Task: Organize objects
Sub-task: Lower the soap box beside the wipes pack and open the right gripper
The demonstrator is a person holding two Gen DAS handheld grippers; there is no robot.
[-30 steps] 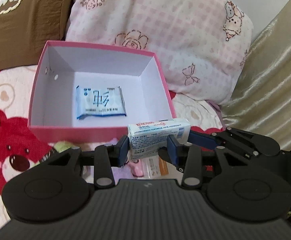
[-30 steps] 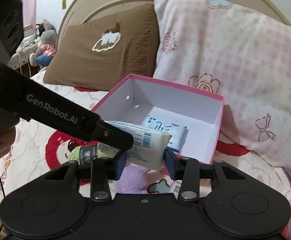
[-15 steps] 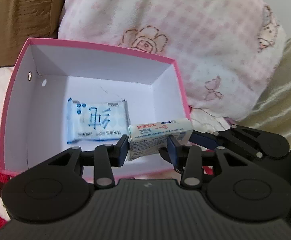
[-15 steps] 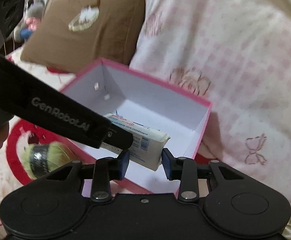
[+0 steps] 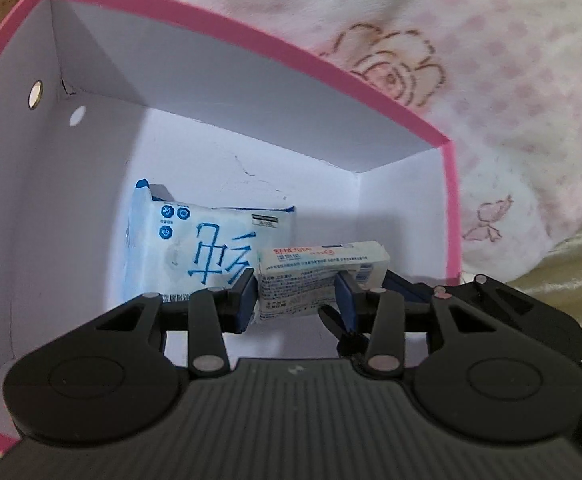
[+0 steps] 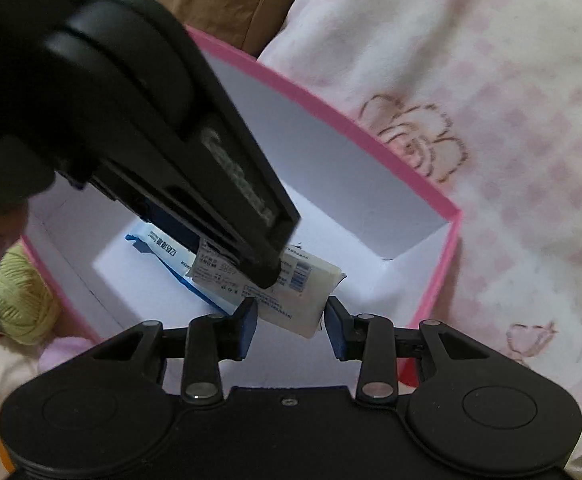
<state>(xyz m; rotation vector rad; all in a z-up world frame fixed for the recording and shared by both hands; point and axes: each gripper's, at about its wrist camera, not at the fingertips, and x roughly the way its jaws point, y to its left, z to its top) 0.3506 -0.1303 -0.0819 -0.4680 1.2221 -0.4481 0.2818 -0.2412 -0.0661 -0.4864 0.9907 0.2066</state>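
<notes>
A pink box (image 5: pixel 251 46) with a white inside lies on the bed. A blue-and-white wipes pack (image 5: pixel 207 248) lies flat on its floor. My left gripper (image 5: pixel 297 294) is shut on a small white tissue pack (image 5: pixel 319 276) and holds it low inside the box, beside the wipes pack. In the right wrist view the left gripper's black arm (image 6: pixel 195 160) crosses over the box (image 6: pixel 435 284) with the tissue pack (image 6: pixel 303 292) at its tip. My right gripper (image 6: pixel 291 322) straddles that pack's end with a small gap at the right finger, so it looks open.
A pink checked pillow (image 6: pixel 471 80) lies behind and right of the box. A brown pillow (image 6: pixel 231 4) lies behind left. A green yarn ball (image 6: pixel 19 300) sits outside the box's left wall. Shiny beige fabric (image 5: pixel 571 256) is at the right.
Both grippers moved forward and down into the box, carrying the tissue pack from outside the front wall to just above the floor. The right jaws have parted slightly from the pack.
</notes>
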